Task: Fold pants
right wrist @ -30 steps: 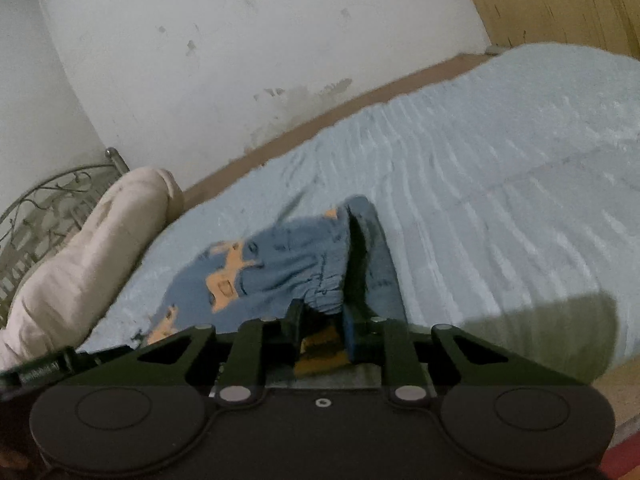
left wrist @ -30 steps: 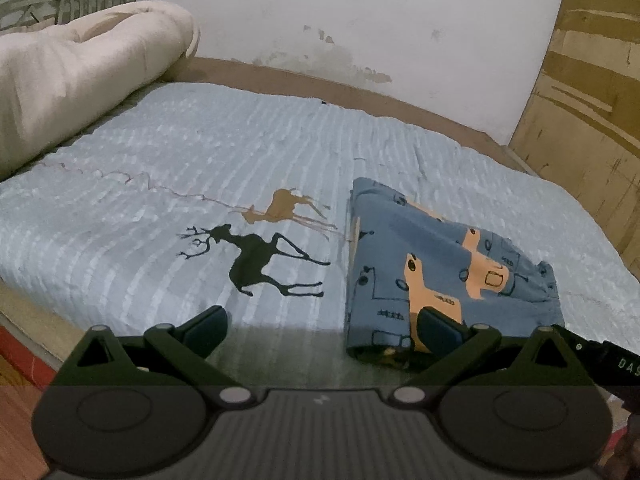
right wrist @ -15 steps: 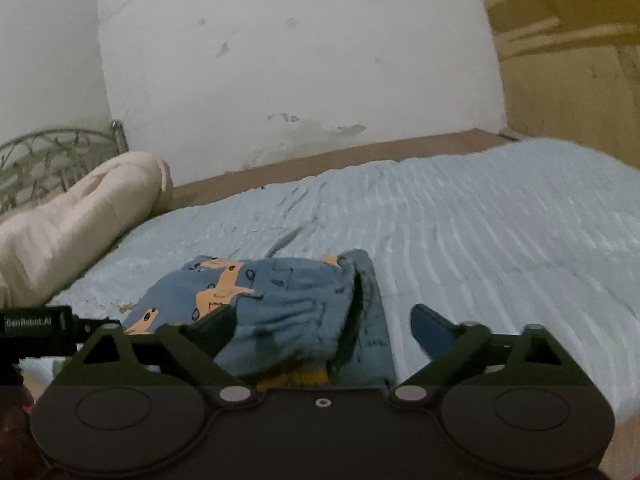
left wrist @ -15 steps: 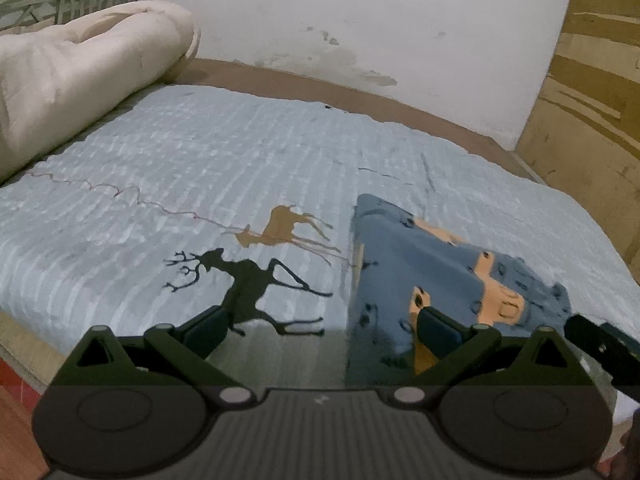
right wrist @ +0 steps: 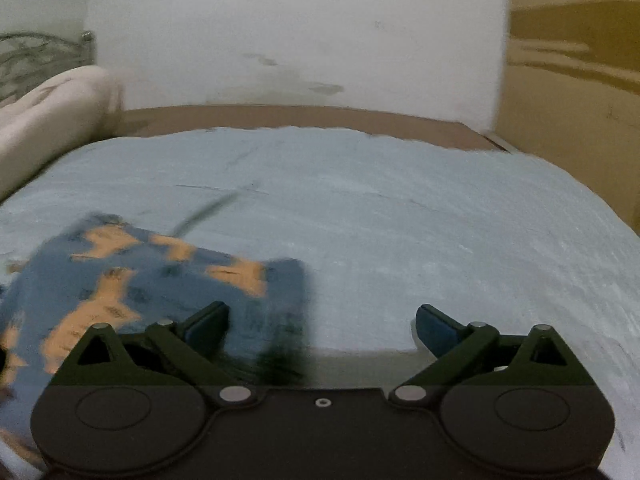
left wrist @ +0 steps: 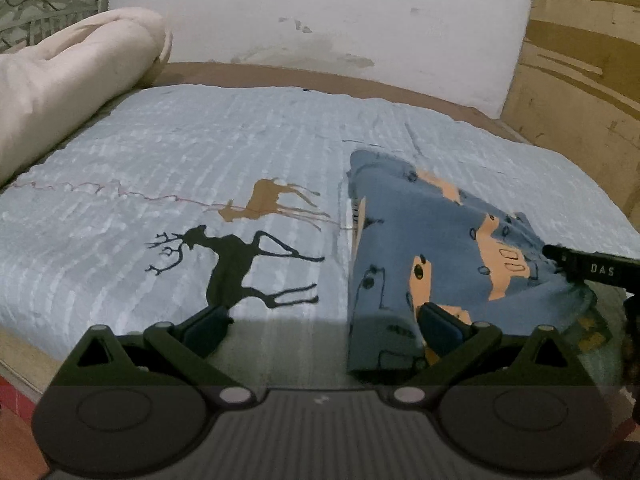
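The folded blue pants with orange prints lie on the light blue bed cover, right of the deer print. My left gripper is open and empty, its right finger over the pants' near edge. The right gripper's side shows at the pants' right edge. In the blurred right wrist view, the pants lie at the lower left. My right gripper is open and empty, its left finger over the pants.
A rolled cream duvet lies at the left end by a metal headboard. A white wall is behind the bed and a wooden panel on the right. The bed's near edge is just below the left gripper.
My right gripper opened and let go of the pants, then swung right and pulled back. The left gripper stayed open and shifted slightly.
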`<action>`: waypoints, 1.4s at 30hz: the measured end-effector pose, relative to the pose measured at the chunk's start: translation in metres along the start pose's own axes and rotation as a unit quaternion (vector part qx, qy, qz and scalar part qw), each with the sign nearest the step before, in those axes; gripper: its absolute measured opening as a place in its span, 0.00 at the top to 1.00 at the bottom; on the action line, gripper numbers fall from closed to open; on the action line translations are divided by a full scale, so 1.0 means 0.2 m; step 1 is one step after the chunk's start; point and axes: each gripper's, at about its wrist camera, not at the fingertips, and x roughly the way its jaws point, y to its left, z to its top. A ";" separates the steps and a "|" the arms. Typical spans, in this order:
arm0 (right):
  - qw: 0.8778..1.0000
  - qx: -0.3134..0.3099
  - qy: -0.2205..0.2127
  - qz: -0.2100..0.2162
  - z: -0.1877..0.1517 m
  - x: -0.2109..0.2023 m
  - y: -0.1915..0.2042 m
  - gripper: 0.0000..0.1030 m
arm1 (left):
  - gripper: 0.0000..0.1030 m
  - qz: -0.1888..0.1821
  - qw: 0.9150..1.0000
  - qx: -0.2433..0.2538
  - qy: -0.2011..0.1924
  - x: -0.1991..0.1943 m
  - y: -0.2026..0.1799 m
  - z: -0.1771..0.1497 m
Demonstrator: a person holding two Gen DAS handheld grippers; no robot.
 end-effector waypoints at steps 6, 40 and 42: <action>0.999 0.003 -0.033 0.011 0.00 -0.05 0.02 0.04 | 0.01 0.004 1.000 0.006 -0.005 -0.02 -0.02 -0.03; 0.998 0.007 -0.050 0.042 -0.29 -0.29 0.12 0.01 | 0.01 0.001 1.000 0.006 -0.001 -0.09 -0.05 -0.08; 0.997 0.011 -0.052 0.048 -0.29 -0.31 0.11 0.01 | 0.01 0.000 1.000 0.005 0.005 -0.10 -0.05 -0.08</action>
